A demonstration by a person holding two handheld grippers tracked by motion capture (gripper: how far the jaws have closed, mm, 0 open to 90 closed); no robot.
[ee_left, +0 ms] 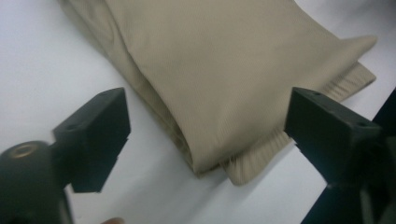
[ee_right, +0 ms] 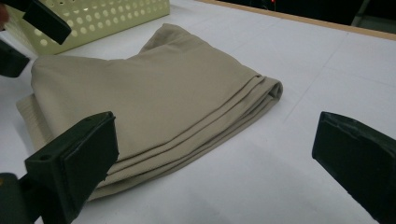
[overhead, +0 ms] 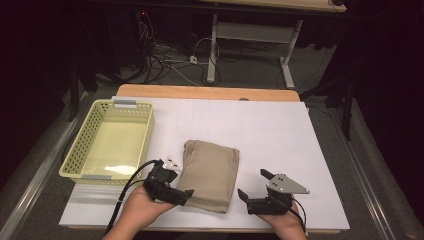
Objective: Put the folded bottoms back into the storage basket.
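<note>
Jaws of left gripper gape around folded beige cloth's corner.

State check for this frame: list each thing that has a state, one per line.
Beige garment: folded, lying flat on the table, not gripped.
Basket: upright, empty.
Left gripper: open, jaws either side of the garment's near corner, not pressing.
Right gripper: open, beside the garment's folded edge.
</note>
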